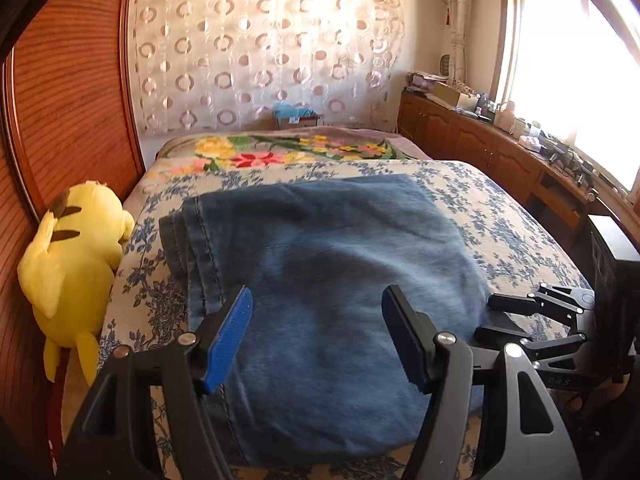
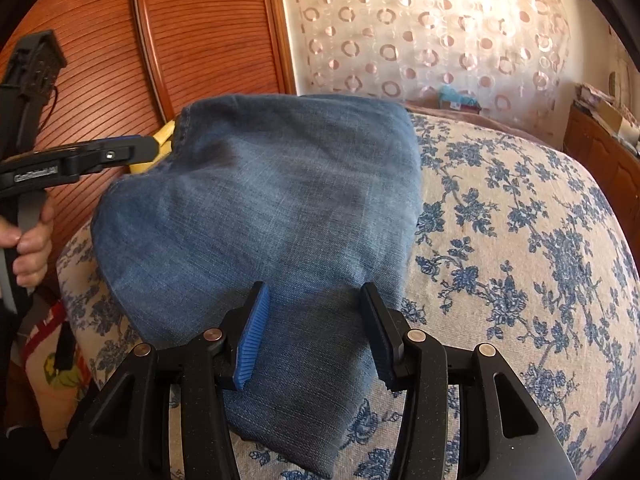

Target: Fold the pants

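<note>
Blue jeans (image 1: 320,240) lie folded into a thick pad on the flowered bedspread (image 1: 500,216). In the left wrist view my left gripper (image 1: 318,296) hovers open above the near half of the denim, with nothing between its blue pads. My right gripper (image 1: 486,317) shows at the right, its fingers low at the jeans' right edge. In the right wrist view the jeans (image 2: 260,200) fill the middle. There my right gripper (image 2: 315,288) stands open, with denim lying flat between its fingers and no visible pinch. My left gripper (image 2: 148,148) reaches in from the left, held by a hand (image 2: 28,240).
A yellow plush toy (image 1: 72,248) lies at the bed's left edge against a ribbed wooden panel (image 1: 72,100). A low wooden cabinet (image 1: 480,148) with clutter runs under the bright window on the right. A patterned curtain hangs behind the bed. The bedspread (image 2: 520,240) continues right of the jeans.
</note>
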A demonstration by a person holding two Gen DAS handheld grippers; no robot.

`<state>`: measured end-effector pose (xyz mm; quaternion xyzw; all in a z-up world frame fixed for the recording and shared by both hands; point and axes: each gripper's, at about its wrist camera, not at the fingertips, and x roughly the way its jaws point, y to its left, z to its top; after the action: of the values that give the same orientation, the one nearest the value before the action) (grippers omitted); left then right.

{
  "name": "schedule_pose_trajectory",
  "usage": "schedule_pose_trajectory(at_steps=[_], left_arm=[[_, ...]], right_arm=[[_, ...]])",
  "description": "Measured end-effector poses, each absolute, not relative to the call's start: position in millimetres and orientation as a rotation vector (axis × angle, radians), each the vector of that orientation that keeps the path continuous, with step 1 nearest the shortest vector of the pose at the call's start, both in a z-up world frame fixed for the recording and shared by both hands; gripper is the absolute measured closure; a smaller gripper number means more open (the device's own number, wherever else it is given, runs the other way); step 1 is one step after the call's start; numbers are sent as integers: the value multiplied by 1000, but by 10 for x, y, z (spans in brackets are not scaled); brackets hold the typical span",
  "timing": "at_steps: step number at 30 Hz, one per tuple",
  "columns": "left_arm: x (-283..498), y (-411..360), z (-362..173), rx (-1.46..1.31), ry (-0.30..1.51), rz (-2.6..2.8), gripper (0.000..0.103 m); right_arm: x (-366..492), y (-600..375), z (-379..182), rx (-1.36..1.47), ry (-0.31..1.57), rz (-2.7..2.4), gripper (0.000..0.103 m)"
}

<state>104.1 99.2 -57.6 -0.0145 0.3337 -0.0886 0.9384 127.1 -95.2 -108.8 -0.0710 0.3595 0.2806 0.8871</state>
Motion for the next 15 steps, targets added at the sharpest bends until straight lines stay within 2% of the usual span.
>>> schedule_pose_trajectory(at_steps=[10,12,15], left_arm=[[889,860,-556,-11,634,-189,33],[892,853,-593,-20,642,-198,31],[872,828,-638,-18,636,-199,23]], right_arm=[[1213,-1170,-947,-123,737,538,55],[1206,-1183,-963,-123,742,534,55],[1179,-1213,-995,-118,752,534,55]])
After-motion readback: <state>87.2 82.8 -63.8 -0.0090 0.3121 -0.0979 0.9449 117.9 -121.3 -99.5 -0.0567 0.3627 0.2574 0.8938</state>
